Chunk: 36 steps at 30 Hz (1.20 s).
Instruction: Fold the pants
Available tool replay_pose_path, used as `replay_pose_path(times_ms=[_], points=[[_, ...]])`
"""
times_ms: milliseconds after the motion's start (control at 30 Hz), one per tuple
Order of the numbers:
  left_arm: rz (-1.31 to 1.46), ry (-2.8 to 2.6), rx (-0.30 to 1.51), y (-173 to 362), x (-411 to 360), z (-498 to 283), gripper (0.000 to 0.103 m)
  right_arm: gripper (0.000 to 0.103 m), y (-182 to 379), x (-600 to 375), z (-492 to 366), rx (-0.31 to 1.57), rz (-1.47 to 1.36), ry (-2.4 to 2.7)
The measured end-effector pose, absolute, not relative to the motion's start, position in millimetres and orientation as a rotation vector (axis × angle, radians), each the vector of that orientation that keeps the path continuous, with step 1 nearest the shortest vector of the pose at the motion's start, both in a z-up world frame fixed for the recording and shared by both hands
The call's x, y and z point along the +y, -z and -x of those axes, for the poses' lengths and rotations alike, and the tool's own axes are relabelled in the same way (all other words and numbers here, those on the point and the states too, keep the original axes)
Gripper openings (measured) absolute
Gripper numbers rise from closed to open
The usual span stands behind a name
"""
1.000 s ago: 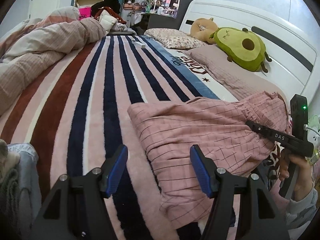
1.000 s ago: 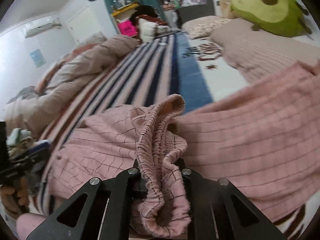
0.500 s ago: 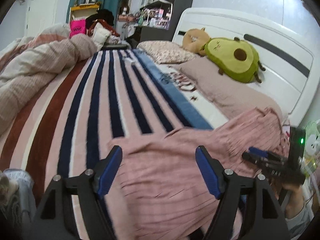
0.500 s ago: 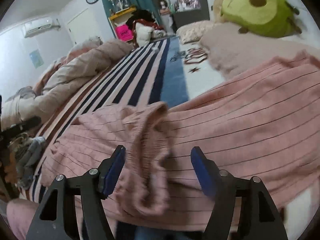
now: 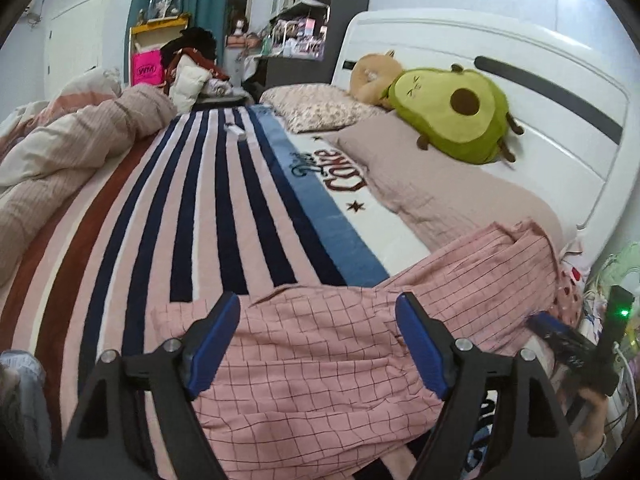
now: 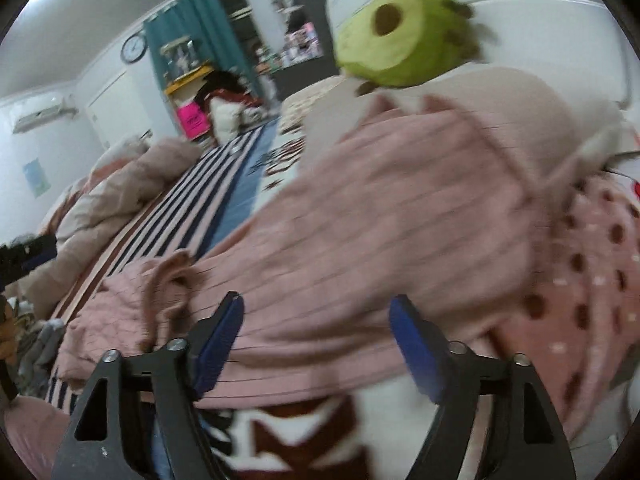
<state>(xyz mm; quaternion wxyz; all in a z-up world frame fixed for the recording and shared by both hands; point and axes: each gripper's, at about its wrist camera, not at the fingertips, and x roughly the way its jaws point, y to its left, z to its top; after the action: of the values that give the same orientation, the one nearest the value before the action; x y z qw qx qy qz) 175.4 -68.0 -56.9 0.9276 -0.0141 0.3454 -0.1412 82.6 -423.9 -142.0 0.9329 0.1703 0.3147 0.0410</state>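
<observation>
Pink checked pants lie spread across the near end of the striped bed, reaching right toward the headboard. My left gripper hovers over them, its jaws opening, blue pads apart and pressing nothing. In the blurred right wrist view the same pants fill the middle, with the gathered waistband bunched at the left. My right gripper is above the cloth, jaws opening wide, nothing gripped. The right gripper also shows at the right edge of the left wrist view, in a person's hand.
A striped blanket covers the bed. A rumpled duvet lies along the left. Pillows and an avocado plush sit by the white headboard. A polka-dot cloth lies right of the pants. Grey clothing is at the left.
My right gripper let go of the waistband, opened wide and swung right along the pants. My left gripper opened wider, rose and shifted over the pants.
</observation>
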Motion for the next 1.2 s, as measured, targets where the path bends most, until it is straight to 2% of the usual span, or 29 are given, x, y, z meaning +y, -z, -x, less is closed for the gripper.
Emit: replay_pose_path(times_ms=[233,300,400,467,500,533,567,633,667,767,867,933,967,1000,1033,1200], points=[[0.019,0.233,0.737,64.1,-77.3,-181.4,0.077,0.083,164.8,-474.2,-83.7,0.669,-0.439,0.004],[0.009,0.225,0.738,64.0,-80.7,-181.1,0.077,0.088,169.5,-480.3,-86.4,0.662,-0.475,-0.037],[0.004,0.221,0.745,62.8,-84.4,-180.3,0.077,0.089,172.2,-485.4,-97.3,0.652,-0.482,-0.083],[-0.009,0.222,0.737,59.5,-87.3,-178.8,0.077,0.072,174.0,-487.9,-106.3,0.650,-0.470,-0.084],[-0.015,0.221,0.732,59.0,-88.6,-178.3,0.077,0.054,174.6,-488.2,-109.0,0.655,-0.464,-0.071],[-0.023,0.217,0.730,59.6,-90.1,-178.3,0.077,0.041,174.1,-488.3,-109.2,0.651,-0.470,-0.075],[-0.028,0.216,0.733,60.6,-90.6,-179.3,0.077,0.035,173.4,-487.7,-107.8,0.636,-0.495,-0.104],[-0.026,0.215,0.741,62.6,-90.7,-180.8,0.077,0.014,171.6,-486.1,-105.5,0.614,-0.528,-0.162],[-0.017,0.220,0.741,62.4,-89.8,-181.1,0.077,0.009,169.1,-483.9,-103.8,0.595,-0.522,-0.182],[-0.014,0.223,0.715,59.4,-87.0,-179.5,0.077,0.007,161.1,-479.9,-96.2,0.556,-0.515,-0.196],[-0.052,0.207,0.690,58.5,-84.8,-179.9,0.077,0.007,155.9,-480.4,-91.9,0.543,-0.541,-0.212],[-0.054,0.190,0.685,57.8,-78.6,-182.4,0.077,0.018,156.8,-483.3,-96.9,0.573,-0.553,-0.203],[-0.042,0.188,0.684,57.7,-75.2,-183.4,0.077,0.027,158.0,-484.6,-98.4,0.583,-0.551,-0.185],[-0.029,0.187,0.684,57.8,-71.4,-184.0,0.077,0.055,159.1,-488.2,-102.7,0.597,-0.545,-0.156],[-0.016,0.185,0.684,57.9,-67.3,-184.7,0.077,0.074,160.1,-490.7,-103.1,0.603,-0.536,-0.117],[0.021,0.173,0.666,57.0,-49.6,-185.1,0.077,0.075,158.6,-506.8,-112.2,0.612,-0.573,-0.027]])
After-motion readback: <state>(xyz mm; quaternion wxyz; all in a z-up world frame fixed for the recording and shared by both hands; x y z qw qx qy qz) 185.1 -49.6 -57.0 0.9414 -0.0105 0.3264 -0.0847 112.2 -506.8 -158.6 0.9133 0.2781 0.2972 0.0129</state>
